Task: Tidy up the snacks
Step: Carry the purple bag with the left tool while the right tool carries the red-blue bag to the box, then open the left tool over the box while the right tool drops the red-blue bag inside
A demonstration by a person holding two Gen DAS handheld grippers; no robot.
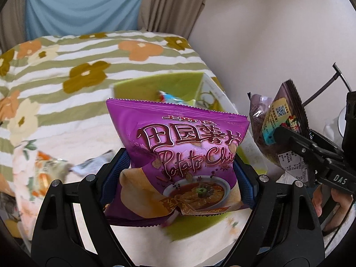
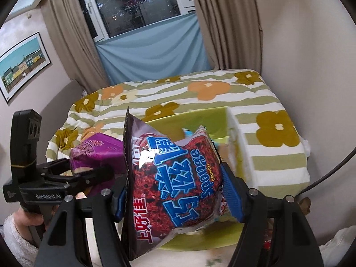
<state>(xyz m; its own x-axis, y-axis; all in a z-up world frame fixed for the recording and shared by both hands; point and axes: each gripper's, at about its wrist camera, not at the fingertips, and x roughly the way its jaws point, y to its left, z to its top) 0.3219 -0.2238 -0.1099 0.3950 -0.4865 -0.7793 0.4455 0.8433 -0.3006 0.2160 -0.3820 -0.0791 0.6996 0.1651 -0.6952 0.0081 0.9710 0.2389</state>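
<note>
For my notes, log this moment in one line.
left gripper: holds purple chip bag | right gripper: holds dark snack bag | both above green box

A: Window [image 2: 138, 2] up top, dark glass, beige curtains [image 2: 73, 42] either side, blue cloth [image 2: 153, 53] hung below.

B: Framed picture [image 2: 22, 64] on the left wall, floral striped bedspread [image 2: 267, 102] against the pale wall [image 2: 311, 44].

I see a green-and-white striped quilt with orange and brown flowers [image 2: 222, 102], beige curtains [image 2: 73, 37], a pale blue cloth under the window [image 2: 153, 51], a framed picture of coloured houses [image 2: 22, 64]
</note>
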